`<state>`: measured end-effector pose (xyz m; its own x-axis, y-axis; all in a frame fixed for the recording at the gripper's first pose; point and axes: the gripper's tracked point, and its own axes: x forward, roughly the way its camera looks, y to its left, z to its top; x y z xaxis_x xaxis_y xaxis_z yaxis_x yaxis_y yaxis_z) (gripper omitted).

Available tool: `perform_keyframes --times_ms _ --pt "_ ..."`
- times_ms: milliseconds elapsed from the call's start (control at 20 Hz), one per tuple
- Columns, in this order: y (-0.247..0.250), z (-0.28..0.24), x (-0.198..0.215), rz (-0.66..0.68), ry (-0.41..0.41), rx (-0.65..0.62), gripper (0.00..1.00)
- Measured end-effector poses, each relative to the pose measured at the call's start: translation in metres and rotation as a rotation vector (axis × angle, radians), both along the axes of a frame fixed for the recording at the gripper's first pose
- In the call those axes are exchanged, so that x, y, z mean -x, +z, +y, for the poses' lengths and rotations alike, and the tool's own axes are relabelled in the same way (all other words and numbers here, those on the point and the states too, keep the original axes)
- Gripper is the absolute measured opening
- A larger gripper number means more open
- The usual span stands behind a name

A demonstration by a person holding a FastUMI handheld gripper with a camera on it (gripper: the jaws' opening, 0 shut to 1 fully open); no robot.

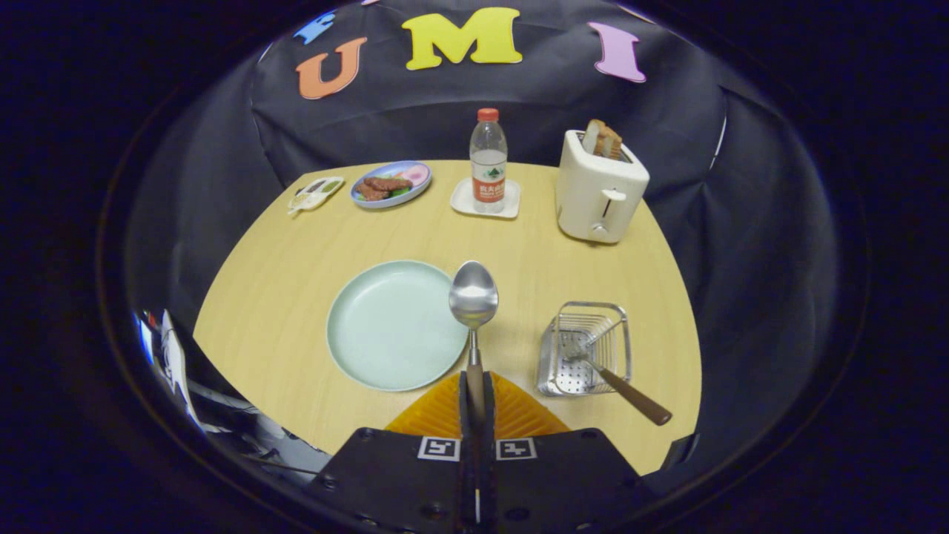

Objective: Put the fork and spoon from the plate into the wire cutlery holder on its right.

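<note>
- Between the fingers of the gripper (475, 404) we hold the spoon (474, 297): both fingers are clenched on its handle, and the bowl stands out ahead of them, above the right rim of the plate (393, 325).
- Right of the plate stands the wire cutlery holder (587, 347), a little apart from it on the tabletop (282, 282). The fork (608, 378) is already inside, tines down, and its brown handle leans out over the side of the holder nearest to us.
- The plate itself is bare, so we judge that the spoon is the last piece to move.
- We judge the spoon as light and stiff. Its polished metal neck looks slippery, so the hold on the thicker handle is the better place.
- The hold is low on the handle, so the spoon could swing or slide between the fingers if we tilt it quickly.
- The holder looks light too; a push from the spoon may shift it, and the leaning fork already takes part of its opening.
</note>
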<state>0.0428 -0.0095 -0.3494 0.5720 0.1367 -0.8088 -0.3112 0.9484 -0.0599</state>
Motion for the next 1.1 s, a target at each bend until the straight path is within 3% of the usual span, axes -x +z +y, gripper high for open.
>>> perform_keyframes --times_ms 250,550,800,1100 --pt "0.01 -0.04 -0.001 0.028 -0.064 0.028 0.03" --pt "0.012 -0.067 0.006 0.176 -0.115 0.057 0.03" --pt "0.017 -0.097 -0.007 0.254 -0.16 0.184 0.03" --pt "0.019 -0.087 -0.003 0.459 -0.181 0.162 0.03"
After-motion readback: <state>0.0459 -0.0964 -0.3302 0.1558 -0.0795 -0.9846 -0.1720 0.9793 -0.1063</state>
